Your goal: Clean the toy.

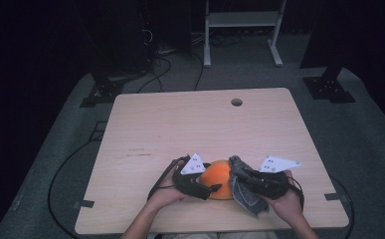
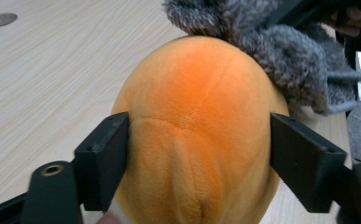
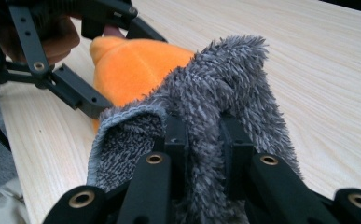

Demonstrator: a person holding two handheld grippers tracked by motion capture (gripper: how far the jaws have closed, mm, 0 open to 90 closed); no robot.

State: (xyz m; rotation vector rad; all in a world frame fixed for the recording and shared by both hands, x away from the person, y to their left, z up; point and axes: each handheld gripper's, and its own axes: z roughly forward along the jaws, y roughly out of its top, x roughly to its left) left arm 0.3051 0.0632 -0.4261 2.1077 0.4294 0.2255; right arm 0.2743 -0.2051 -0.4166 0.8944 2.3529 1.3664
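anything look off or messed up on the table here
Nothing stands out. The round orange plush toy sits intact between the left tool's jaws, and the right tool is clamped on a fluffy grey cloth draped against it. No tears or spills show on the light wooden table.

Each black tool [image 1: 215,188] has brass-ringed screw holes, a trailing black cable and a grey three-cornered plate [image 1: 278,164].
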